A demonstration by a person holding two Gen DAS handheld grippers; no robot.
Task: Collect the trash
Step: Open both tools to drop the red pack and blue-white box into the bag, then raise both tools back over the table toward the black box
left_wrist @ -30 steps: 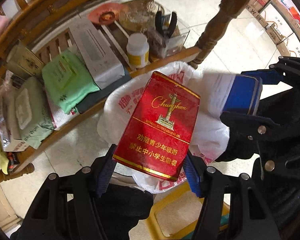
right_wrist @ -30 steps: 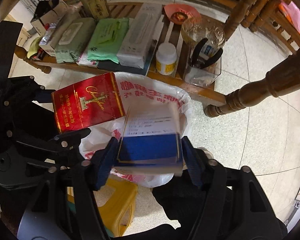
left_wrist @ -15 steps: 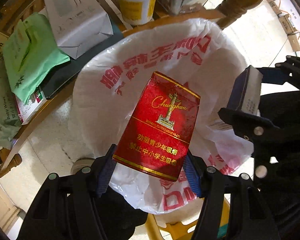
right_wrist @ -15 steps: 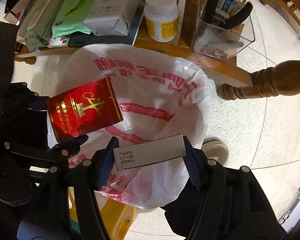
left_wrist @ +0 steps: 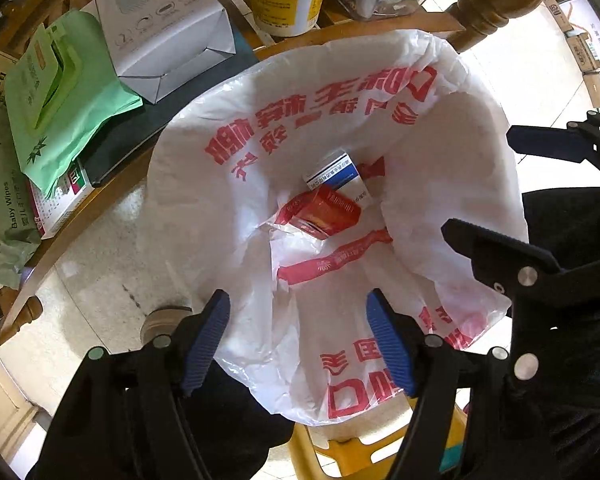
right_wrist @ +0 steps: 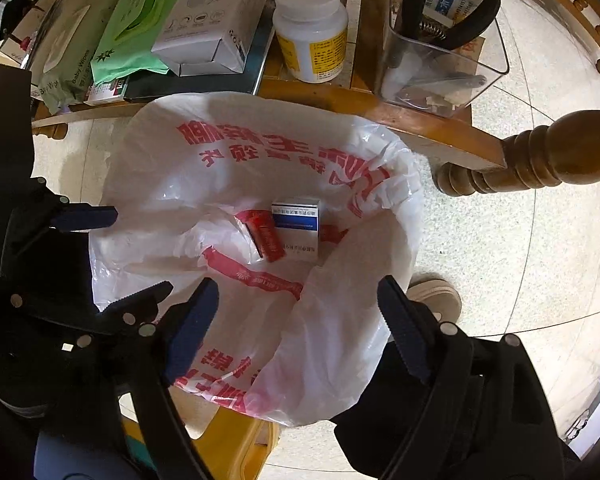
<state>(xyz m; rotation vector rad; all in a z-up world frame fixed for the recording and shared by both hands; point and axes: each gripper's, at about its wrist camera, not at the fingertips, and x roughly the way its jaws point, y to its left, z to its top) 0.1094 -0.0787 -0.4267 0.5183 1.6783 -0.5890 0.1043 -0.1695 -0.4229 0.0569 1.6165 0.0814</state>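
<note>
Trash is in: both boxes now lie at the bottom of the white plastic bag with red print [left_wrist: 380, 92], which lines a bin.

Nearest, left tool [left_wrist: 298, 340] hangs over the bag mouth pointing straight down, jaws wide, nothing between the blue pads. Half a second ago it still clamped the red cigarette pack [left_wrist: 320, 212]; the jaws have just been opening and the pack has dropped. Same on the right tool [right_wrist: 296, 328]: jaws just spread, wide and empty, and the white-and-blue carton [right_wrist: 298, 226] it gripped a moment ago is gone from it.

Deeper in the bag, the red pack lies on its side on crumpled plastic, touching the white-and-blue carton just beside it. Both sit well below the rim, clear of both tools.

Judgement: this drop is complete for both hands at once; next step is likely to lift out and go for more rubbish. Bag rim is loose and floppy, so a pad could snag it on the way up.

Beyond the bag, the low wooden shelf [right_wrist: 380, 108] carries a white bottle with yellow label [right_wrist: 312, 32], a white cardboard box [right_wrist: 208, 20], a green wipes pouch [right_wrist: 132, 28] and a clear plastic holder with black pliers [right_wrist: 444, 48]. Can't tell which of those counts as trash.
</note>
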